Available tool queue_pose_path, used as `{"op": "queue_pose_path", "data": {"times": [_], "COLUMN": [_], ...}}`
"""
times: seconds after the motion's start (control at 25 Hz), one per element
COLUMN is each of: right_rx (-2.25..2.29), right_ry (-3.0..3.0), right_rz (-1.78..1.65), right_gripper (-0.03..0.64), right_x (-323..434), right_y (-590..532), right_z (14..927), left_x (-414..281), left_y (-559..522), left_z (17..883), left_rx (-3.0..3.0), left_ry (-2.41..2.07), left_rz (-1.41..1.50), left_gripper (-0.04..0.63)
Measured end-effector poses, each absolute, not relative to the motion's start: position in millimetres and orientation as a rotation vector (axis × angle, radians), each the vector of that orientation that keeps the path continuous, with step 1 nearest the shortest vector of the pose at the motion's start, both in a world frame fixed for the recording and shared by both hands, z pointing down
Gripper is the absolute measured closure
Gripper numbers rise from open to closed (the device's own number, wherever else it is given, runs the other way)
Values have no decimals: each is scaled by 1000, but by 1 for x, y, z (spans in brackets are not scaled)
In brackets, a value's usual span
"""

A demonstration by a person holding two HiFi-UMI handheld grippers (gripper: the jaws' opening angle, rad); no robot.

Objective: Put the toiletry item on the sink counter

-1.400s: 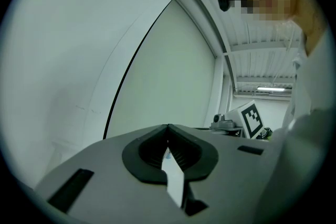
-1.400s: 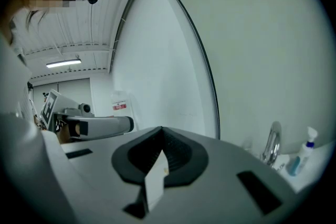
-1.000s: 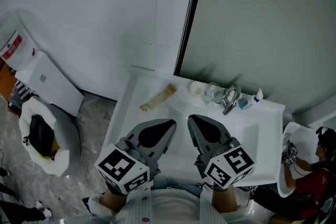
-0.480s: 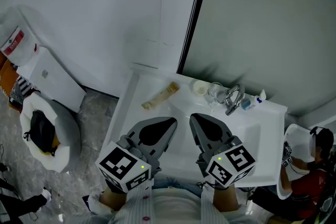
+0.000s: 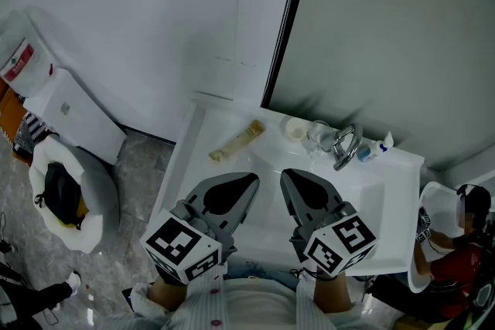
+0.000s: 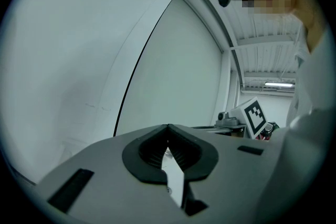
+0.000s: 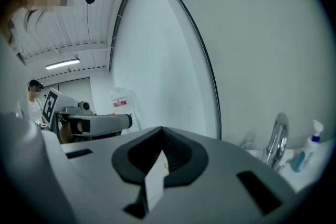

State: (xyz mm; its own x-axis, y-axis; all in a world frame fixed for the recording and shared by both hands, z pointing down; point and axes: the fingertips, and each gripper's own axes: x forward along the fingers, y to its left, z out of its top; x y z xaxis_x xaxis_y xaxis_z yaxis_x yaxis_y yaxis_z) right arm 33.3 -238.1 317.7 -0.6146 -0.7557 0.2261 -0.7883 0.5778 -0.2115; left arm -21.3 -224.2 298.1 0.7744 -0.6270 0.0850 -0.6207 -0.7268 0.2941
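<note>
White sink surface [image 5: 193, 154] under me, pale wall and a dark-edged grey panel behind. My left tool [image 5: 249, 182] and right tool [image 5: 286, 175] are both pinched closed, holding nothing. The tan toiletry tube [image 5: 236, 142] lies flat on the surface, ahead-left of the left tool. My tools cover much of the basin, and the small items by the chrome tap [image 5: 344, 147] are too tiny to name.

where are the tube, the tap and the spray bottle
tube [image 5: 237, 141], head view, middle of its body
tap [image 5: 344, 146], head view, on its curved spout
spray bottle [image 5: 384, 141], head view, on its white top
</note>
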Motion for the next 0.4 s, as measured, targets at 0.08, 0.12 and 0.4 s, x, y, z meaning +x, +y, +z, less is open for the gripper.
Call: {"op": "queue_pose_path", "data": {"times": [0.08, 0.12, 0.4], "right_rx": [1321, 1320, 1319], "right_ry": [-2688, -2687, -2675], "right_rz": [450, 452, 467], "right_gripper": [607, 607, 607], "right_x": [33, 32, 31], "right_y": [-238, -238, -244], "right_z": [319, 320, 323], "left_x": [-22, -23, -26], "left_y": [-225, -225, -231], "left_z": [300, 300, 303], "left_rx": [2658, 2656, 2646], "left_ry": [-963, -963, -962], "left_rz": [-27, -29, -30], "left_gripper": [578, 578, 578]}}
